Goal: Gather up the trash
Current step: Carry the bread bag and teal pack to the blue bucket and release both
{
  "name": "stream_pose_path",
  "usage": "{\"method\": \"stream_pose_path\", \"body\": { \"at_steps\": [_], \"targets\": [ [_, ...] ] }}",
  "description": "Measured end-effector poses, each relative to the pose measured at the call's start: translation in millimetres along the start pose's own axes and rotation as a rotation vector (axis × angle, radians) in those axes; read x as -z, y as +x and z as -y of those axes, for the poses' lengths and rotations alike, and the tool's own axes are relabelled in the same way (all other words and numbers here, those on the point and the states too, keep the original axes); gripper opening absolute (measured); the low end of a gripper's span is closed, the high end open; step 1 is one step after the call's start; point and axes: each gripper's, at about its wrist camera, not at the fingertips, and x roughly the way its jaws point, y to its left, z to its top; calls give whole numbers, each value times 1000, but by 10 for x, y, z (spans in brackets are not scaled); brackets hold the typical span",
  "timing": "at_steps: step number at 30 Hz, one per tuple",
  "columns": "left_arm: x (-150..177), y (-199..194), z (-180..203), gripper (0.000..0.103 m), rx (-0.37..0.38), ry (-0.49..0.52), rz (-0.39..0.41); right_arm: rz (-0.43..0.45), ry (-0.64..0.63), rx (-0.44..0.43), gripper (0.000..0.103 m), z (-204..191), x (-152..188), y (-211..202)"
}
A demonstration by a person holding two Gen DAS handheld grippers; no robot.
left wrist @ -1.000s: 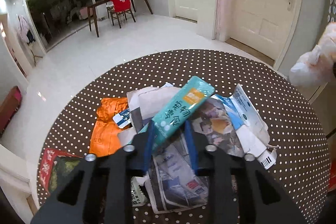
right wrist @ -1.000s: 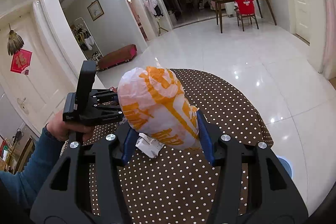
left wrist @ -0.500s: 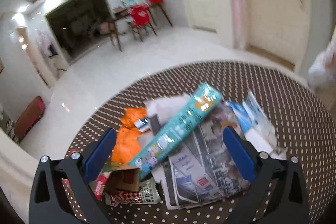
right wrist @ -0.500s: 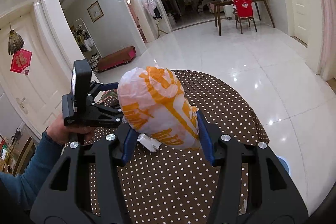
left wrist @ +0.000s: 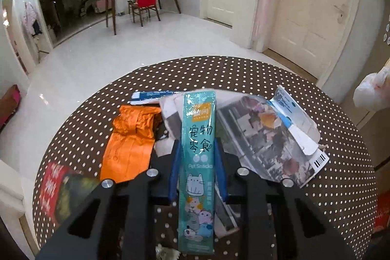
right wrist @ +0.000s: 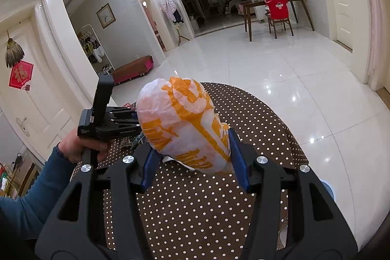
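A long teal pet-snack packet (left wrist: 198,113) lies lengthwise between the blue pads of my left gripper (left wrist: 198,145). Its jaws are closing, and the pads press the packet's two long edges. It hangs over a pile of rubbish on the round brown polka-dot table (left wrist: 243,72). My right gripper (right wrist: 192,145) is shut on a stuffed white and orange plastic bag (right wrist: 180,118), held above the table's edge. The same bag (left wrist: 370,94) shows at the right edge of the left wrist view.
The pile holds an orange plastic bag (left wrist: 129,145), newspaper pages (left wrist: 263,143), a white and blue carton (left wrist: 292,123) and a red packet (left wrist: 56,187). A person's hand (right wrist: 82,145) in a blue sleeve holds the left gripper. White tiled floor surrounds the table.
The left jaws swung wide open off the teal packet, then came back together on it. The packet now lies straight along the jaws instead of slanting. The right gripper and its bag kept still.
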Motion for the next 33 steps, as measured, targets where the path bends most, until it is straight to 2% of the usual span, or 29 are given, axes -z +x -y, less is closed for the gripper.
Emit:
{"method": "stream_pose_path", "body": {
  "at_steps": [6,12,18,21,25,30,33],
  "targets": [
    [143,-318,177,25,-38,-16,48,7,6,-5,52,15,1,-52],
    [155,-689,429,25,-40,-56,128,26,14,3,52,64,37,-154],
    [-7,-995,879,25,36,-82,225,60,58,37,52,225,67,-314],
    [-143,-1029,1141,25,105,-102,261,74,107,66,52,460,104,-436],
    [-277,-956,1563,25,203,-113,280,66,238,119,52,1044,246,-538],
    [-473,-600,2035,25,282,-95,245,17,411,191,52,1789,509,-482],
    [-568,-365,2269,25,319,-94,213,-62,501,250,52,2240,774,-314]
  ]
}}
